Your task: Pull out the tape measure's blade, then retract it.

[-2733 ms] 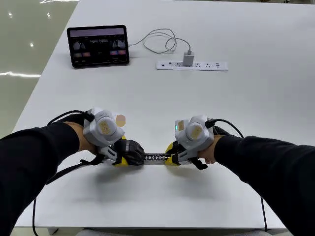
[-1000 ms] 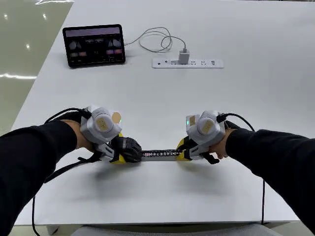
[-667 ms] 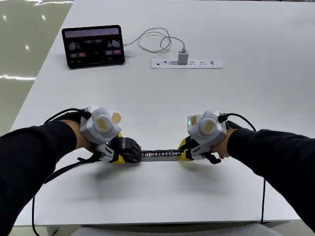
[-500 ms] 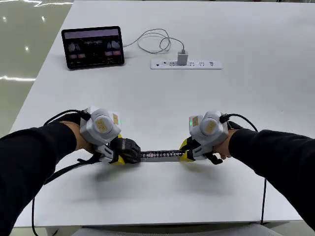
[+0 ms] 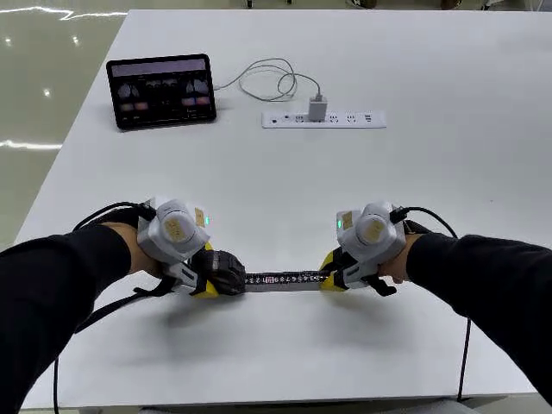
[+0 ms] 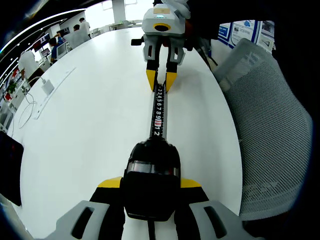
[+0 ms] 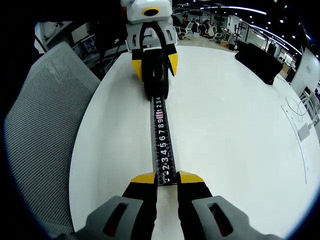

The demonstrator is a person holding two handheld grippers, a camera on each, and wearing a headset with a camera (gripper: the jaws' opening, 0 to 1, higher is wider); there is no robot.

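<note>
Item 1: tape measure [image 5: 222, 271], black body, on the white table [image 5: 285, 362] close in front of me. My left hand-held gripper [image 6: 150, 182] is closed around it, a yellow tip pressed to each side.

Item 2: blade [image 7: 162, 135], extending from the tape measure to the right, low along the table, numbered face up. My right hand-held gripper [image 7: 167, 178] is narrowed to a pinch on the blade's free end, well apart from the tape measure.

Item 3: beyond the tape measure, a white power strip [image 5: 323, 119] with a charger [image 5: 316, 109] and a looped cable [image 5: 267, 78].

Item 4: beyond the tape measure and to the left, a lit tablet [image 5: 161, 90].
</note>
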